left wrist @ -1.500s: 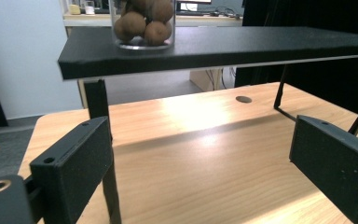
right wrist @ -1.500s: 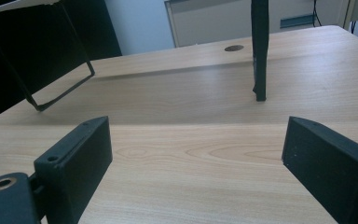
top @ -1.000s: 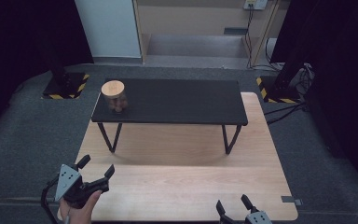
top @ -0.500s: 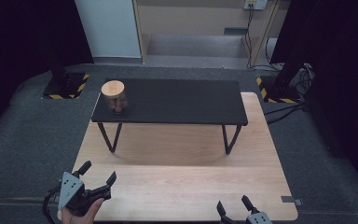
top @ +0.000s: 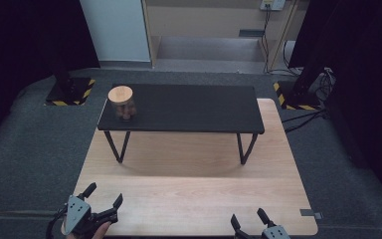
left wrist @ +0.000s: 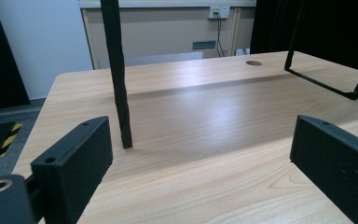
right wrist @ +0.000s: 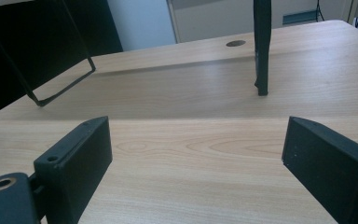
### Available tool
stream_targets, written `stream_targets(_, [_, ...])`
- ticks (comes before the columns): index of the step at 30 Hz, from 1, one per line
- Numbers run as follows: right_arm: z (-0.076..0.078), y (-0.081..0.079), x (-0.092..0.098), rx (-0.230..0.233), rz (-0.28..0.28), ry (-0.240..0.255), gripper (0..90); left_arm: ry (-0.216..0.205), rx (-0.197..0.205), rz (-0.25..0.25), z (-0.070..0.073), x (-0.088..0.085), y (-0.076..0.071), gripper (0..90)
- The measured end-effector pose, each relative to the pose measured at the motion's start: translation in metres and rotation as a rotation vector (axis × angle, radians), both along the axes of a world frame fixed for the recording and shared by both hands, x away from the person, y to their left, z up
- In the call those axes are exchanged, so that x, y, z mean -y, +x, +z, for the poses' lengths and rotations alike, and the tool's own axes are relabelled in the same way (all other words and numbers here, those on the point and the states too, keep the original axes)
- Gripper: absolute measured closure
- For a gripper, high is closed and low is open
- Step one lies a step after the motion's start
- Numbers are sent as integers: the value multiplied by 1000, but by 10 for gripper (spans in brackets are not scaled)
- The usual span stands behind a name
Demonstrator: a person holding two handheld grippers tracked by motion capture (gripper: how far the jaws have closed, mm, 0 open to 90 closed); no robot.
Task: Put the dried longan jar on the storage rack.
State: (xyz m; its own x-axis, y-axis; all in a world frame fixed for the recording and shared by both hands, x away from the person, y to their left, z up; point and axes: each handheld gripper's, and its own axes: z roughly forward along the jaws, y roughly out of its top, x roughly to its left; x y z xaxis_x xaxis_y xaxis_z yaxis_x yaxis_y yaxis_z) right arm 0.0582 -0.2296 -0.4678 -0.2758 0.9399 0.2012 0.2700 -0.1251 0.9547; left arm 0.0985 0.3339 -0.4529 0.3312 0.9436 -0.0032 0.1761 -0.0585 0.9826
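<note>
A small jar with a round wooden lid (top: 121, 101) stands on the left end of a low black bench (top: 194, 107). My left gripper (top: 103, 196) is held open near the front left corner of the wooden platform (top: 189, 189), far from the jar. In the left gripper view its jaws stand wide apart with nothing between them, low over the wood, facing a bench leg (left wrist: 117, 74). My right gripper (top: 248, 219) is open at the front right edge; its own view shows bare wood between the jaws and another bench leg (right wrist: 262, 46).
The bench stands on thin black legs (top: 246, 149) across the far half of the platform. Grey carpet (top: 30, 149) surrounds the platform. Black stands with yellow-striped bases (top: 69, 92) sit at both far corners, with cables (top: 303, 117) at the right.
My left gripper has moved back toward the front edge and lower in the high view. The right gripper has stayed in place. The jar has not moved.
</note>
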Motion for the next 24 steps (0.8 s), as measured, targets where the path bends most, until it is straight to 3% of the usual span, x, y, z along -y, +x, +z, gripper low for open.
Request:
stream_targets(11, [1, 3, -2, -1, 1, -3, 83, 11, 13, 36, -6, -5, -11, 44])
stream_targets(24, [-1, 6, -3, -6, 2, -5, 83, 34, 30, 33, -6, -3, -17, 43])
